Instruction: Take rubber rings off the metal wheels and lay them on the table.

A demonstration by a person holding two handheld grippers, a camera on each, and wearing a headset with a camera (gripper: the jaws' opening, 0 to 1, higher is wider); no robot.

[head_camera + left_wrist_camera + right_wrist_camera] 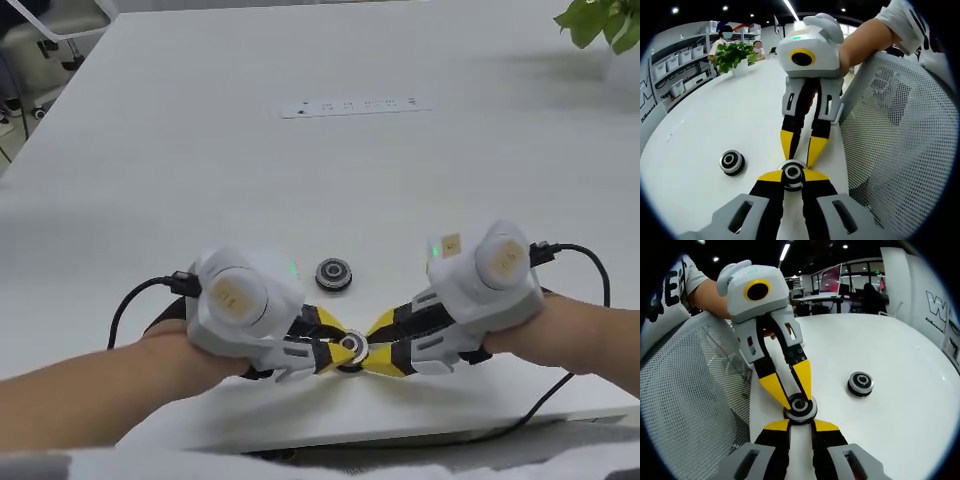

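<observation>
1. Rubber rings (320, 274): none lies loose on your smooth white table (300, 170), so I judge nothing finished.
2. Your left gripper (335, 352) and right gripper (372, 352) pinch narrow, yellow tips meeting on one wheel (351, 349) at the table's 6 o'clock edge.
3. A second wheel (334, 273), round, shiny, black-banded, sits at its 12 o'clock.
</observation>
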